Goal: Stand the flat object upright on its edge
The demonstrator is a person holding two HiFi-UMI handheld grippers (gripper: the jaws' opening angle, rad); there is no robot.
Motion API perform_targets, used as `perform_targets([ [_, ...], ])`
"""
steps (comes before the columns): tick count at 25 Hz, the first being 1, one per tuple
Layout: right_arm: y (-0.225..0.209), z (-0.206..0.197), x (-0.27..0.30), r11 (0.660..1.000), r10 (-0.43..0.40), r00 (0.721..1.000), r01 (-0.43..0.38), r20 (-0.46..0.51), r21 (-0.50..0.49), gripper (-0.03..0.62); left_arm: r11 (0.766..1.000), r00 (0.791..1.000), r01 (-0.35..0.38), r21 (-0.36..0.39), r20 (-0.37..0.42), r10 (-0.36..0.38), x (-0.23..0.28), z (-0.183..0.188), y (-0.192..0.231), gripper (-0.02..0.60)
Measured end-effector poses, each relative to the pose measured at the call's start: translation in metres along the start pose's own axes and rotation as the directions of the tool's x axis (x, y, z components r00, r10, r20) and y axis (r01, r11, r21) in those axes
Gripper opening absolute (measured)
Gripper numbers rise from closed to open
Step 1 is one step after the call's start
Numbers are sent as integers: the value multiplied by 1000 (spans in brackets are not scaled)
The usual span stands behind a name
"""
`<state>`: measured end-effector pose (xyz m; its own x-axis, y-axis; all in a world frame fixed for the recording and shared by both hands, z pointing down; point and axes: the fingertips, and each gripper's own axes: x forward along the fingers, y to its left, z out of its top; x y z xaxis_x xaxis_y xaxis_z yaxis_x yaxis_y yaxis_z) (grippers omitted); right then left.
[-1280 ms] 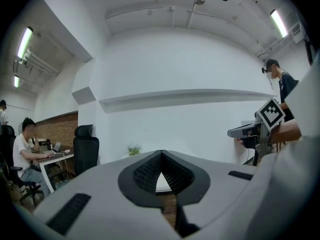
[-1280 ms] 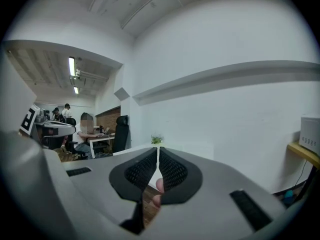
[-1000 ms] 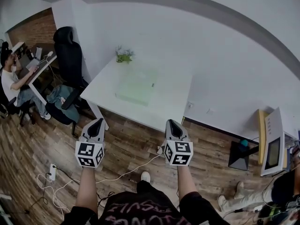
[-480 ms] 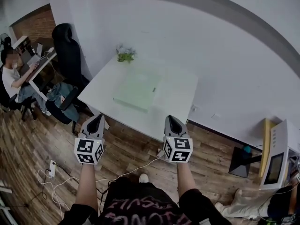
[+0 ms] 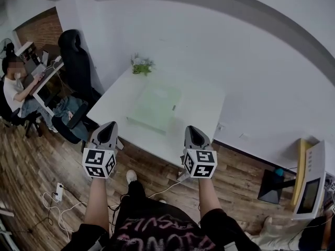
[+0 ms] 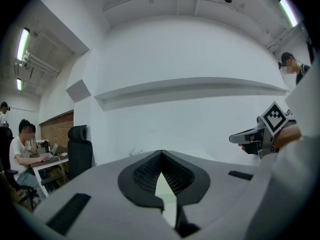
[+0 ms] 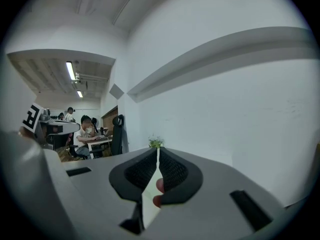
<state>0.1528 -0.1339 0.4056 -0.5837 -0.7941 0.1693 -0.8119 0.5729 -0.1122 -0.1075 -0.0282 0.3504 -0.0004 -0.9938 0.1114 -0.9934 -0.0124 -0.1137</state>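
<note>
The person wore a black short-sleeved shirt (image 5: 157,233) with pink lettering. The left gripper (image 5: 110,125) and right gripper (image 5: 189,130) were grey shells with black ribbed pads (image 6: 145,173), each carrying a cube (image 5: 99,162) of black-and-white square markers.

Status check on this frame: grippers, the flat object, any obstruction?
Left gripper and right gripper shut, empty, short of the table. Green board lying flat, untouched. Nothing in the way; plant at the far corner.

Office, white table (image 5: 201,111), black chair (image 5: 74,56), person (image 5: 13,90) at desk (image 5: 46,76)
</note>
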Motion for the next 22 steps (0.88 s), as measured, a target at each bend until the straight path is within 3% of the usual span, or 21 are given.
perform_targets([
  [12,-3,-2,75,998,-56,997,56,-51,0,28,995,995,95,-31,-22,-96,89,-14,39,14],
  [22,-1,-13,152,986,-162,978,167,-132,25,29,974,971,219,-61,-86,-223,180,-40,87,14],
])
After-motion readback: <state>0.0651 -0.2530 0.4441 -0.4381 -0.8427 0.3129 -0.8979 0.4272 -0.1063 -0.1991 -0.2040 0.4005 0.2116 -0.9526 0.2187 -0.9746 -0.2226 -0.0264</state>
